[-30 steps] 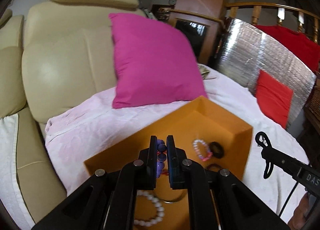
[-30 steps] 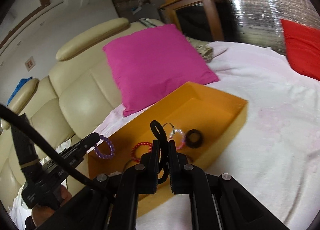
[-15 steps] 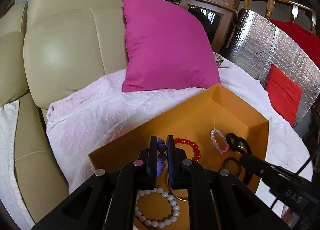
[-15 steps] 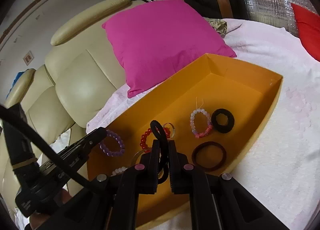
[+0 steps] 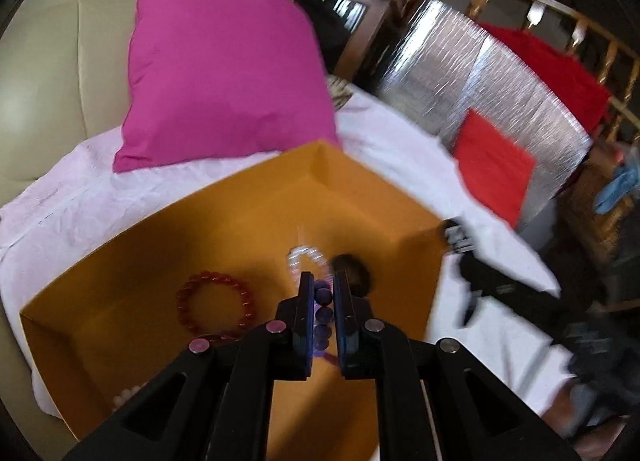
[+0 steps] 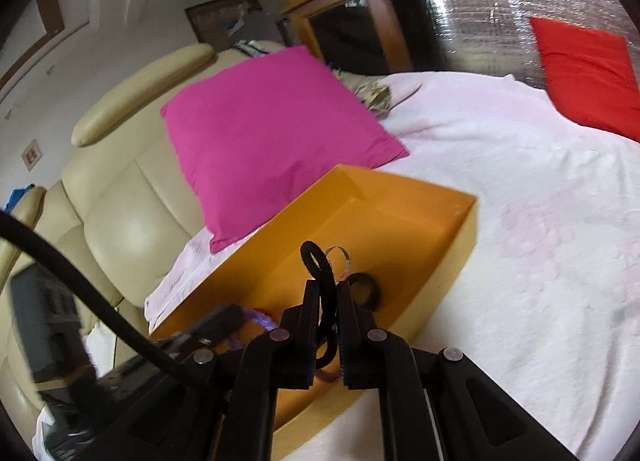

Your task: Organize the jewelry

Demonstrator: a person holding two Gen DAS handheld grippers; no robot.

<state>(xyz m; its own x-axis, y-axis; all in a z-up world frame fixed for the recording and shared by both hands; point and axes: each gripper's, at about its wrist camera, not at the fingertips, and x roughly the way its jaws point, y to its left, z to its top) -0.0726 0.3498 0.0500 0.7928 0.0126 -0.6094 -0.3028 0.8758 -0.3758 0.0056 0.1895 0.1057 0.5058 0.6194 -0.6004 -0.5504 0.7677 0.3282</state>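
Observation:
An orange tray (image 5: 120,261) (image 6: 432,217) sits on the pink-white cloth. My left gripper (image 5: 323,281) is shut on a purple bead bracelet (image 5: 322,315) over the tray's middle. In the tray lie a red bead bracelet (image 5: 216,307), a clear bead bracelet (image 5: 306,255), a black hair tie (image 5: 360,277) (image 6: 366,291) and white beads (image 5: 124,397). My right gripper (image 6: 328,287) is shut on a black hair band (image 6: 322,273) above the tray's near side. The right gripper shows in the left wrist view (image 5: 460,239), the left gripper in the right wrist view (image 6: 224,321).
A magenta pillow (image 5: 224,73) (image 6: 276,133) leans on the cream leather sofa (image 6: 132,213) behind the tray. A red cushion (image 5: 496,165) (image 6: 588,73) rests against a silver foil panel (image 5: 480,81) to the right. A wooden cabinet (image 6: 352,21) stands behind.
My left gripper moved right and forward over the tray with the purple bracelet. My right gripper pulled back and up, still holding the black band. Both views are motion-blurred.

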